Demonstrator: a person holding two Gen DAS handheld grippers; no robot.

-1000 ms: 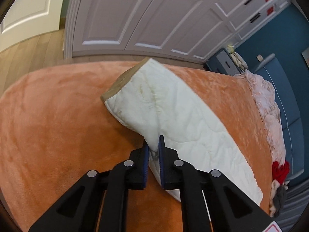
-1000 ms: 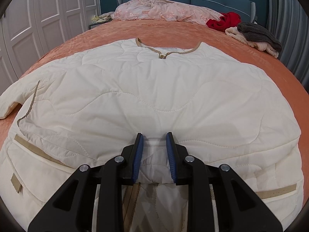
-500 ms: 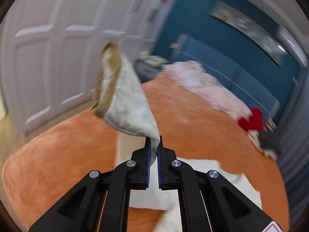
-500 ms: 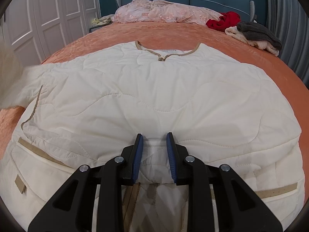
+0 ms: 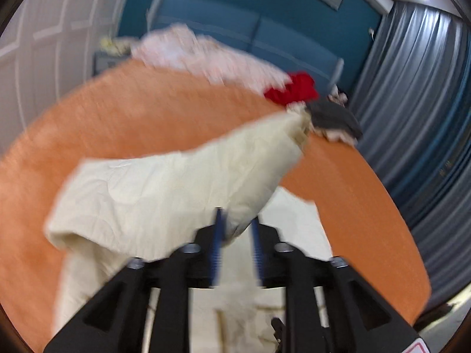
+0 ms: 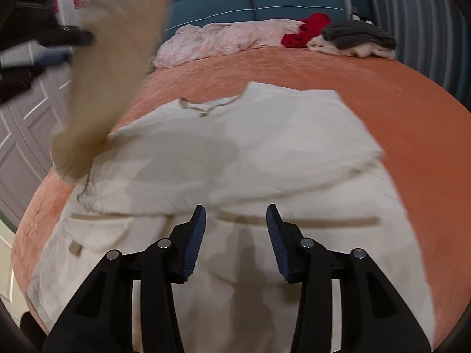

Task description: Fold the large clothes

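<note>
A large cream quilted jacket (image 6: 235, 158) lies flat on the orange bed (image 6: 412, 111), collar toward the headboard. In the left wrist view my left gripper (image 5: 235, 229) has its fingers partly apart, with the jacket's left sleeve (image 5: 182, 188) between them; the sleeve stretches in the air across the jacket body, and the frame is blurred. In the right wrist view the same sleeve (image 6: 112, 76) hangs raised at the upper left. My right gripper (image 6: 235, 223) is open and empty, above the jacket's lower middle.
At the head of the bed lie a pink cover (image 6: 223, 41), a red garment (image 6: 309, 29) and a grey and cream pile (image 6: 356, 38). White wardrobe doors (image 6: 26, 123) stand on the left, grey curtains (image 5: 418, 117) on the right.
My left gripper lifted the sleeve off the bed and swung it over the jacket body; its fingers have parted. My right gripper let go of the hem, opened and rose.
</note>
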